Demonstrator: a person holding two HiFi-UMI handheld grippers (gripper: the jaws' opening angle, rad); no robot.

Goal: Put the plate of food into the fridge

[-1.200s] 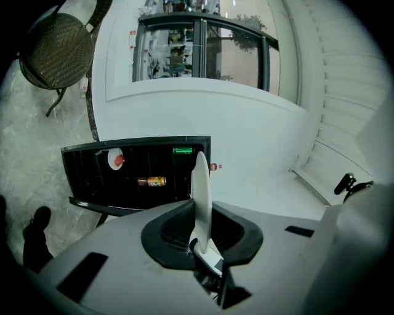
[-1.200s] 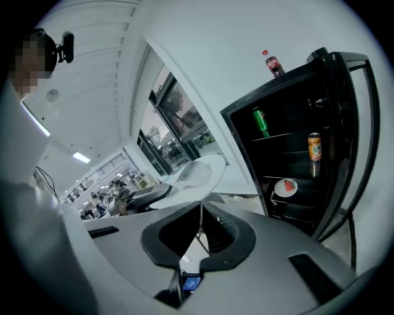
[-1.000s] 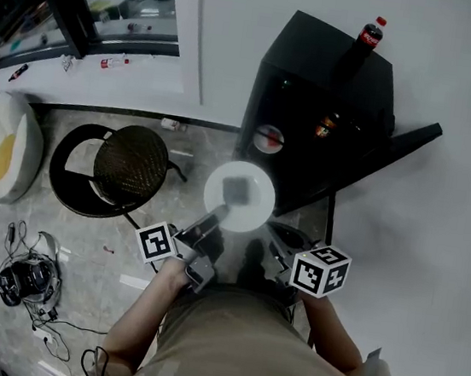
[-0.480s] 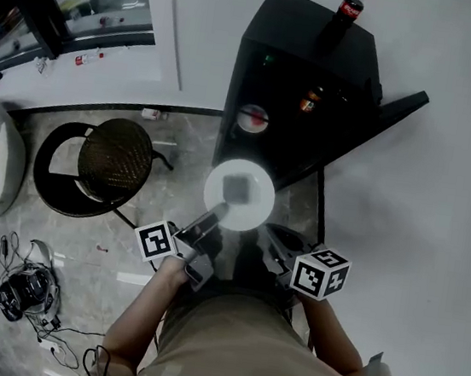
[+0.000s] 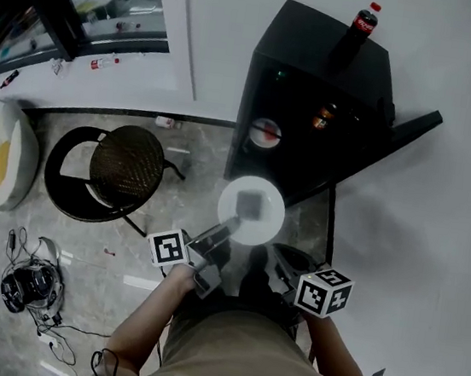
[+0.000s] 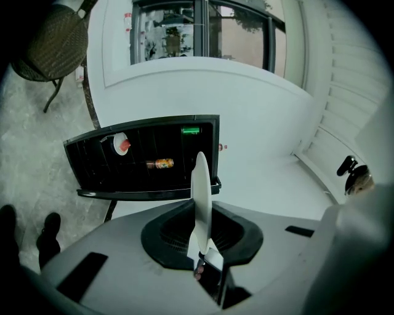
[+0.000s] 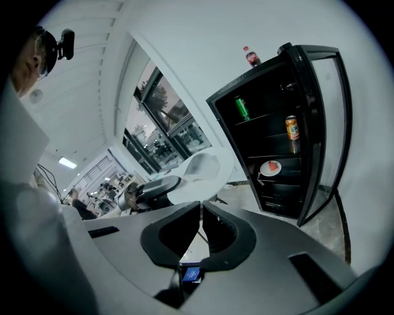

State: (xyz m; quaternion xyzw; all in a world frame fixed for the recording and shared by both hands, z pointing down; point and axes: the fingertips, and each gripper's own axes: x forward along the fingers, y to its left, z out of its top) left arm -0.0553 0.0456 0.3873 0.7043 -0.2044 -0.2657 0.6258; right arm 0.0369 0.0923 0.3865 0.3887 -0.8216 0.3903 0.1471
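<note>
Left gripper (image 5: 231, 223) clamped narrow on the rim of the round white plate (image 5: 251, 211), which carries a grey square chunk of food (image 5: 251, 203). The plate hangs over the grey stone floor (image 5: 82, 240), just in front of the black mini fridge (image 5: 317, 90) and not inside it. The fridge's glass door (image 5: 406, 132) is swung open. Right gripper (image 5: 278, 256) is near the plate, jaws pressed together and empty. A cola bottle (image 5: 363, 23) stands on top of the fridge. On the shelves: a small plate with red food (image 5: 266, 133) and an orange can (image 5: 324, 117).
</note>
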